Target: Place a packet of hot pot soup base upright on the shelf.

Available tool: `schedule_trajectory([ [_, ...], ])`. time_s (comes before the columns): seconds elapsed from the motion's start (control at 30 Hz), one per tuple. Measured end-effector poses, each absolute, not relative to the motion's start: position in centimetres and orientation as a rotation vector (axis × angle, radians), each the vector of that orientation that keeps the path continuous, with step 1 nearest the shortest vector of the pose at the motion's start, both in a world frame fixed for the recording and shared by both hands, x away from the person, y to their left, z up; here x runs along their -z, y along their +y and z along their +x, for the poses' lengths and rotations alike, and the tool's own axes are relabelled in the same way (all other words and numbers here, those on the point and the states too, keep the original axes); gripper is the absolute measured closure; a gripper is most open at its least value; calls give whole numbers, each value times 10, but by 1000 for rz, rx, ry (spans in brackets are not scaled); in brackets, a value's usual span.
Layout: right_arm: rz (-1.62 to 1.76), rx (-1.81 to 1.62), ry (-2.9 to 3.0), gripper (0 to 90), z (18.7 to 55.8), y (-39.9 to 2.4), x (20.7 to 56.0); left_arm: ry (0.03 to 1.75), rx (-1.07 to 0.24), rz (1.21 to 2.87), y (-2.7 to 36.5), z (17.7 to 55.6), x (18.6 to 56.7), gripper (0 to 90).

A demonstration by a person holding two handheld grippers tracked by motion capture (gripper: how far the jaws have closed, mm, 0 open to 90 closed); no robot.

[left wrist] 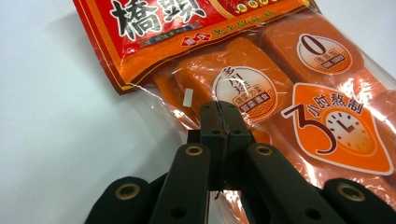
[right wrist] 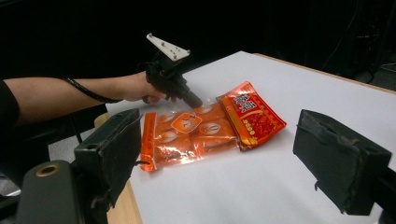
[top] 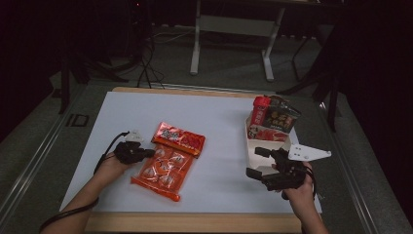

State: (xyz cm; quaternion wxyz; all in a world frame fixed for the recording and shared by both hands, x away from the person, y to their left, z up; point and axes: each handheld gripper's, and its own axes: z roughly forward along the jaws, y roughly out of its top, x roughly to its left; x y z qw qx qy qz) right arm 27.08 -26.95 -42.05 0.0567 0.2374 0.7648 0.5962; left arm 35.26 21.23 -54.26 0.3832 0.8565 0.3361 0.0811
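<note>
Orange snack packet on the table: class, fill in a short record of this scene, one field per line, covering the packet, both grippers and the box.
packet: orange snack packet lies flat on the white table, red header end away from the person
left gripper: left gripper is shut, tips at the packet's clear edge; whether film is pinched is unclear
right gripper: right gripper is open, holding nothing, beside the box
box: white box at the table's right, with packets standing in it

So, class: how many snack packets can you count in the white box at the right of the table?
3 that can be told apart in the white box: a red packet at the left, a dark packet behind, a red-and-white packet in front. More may be hidden.
</note>
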Motion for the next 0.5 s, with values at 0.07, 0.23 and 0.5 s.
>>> schedule_trajectory([
  [0.07,718,-1809,2321,153,270,-270,420,846,-205,2191,208,352,542,900],
  [0.23,716,-1812,2314,153,270,-270,420,817,-209,2202,201,350,542,900],
  [0.5,711,-1803,2306,153,268,-271,417,758,-202,2189,209,337,531,899],
])
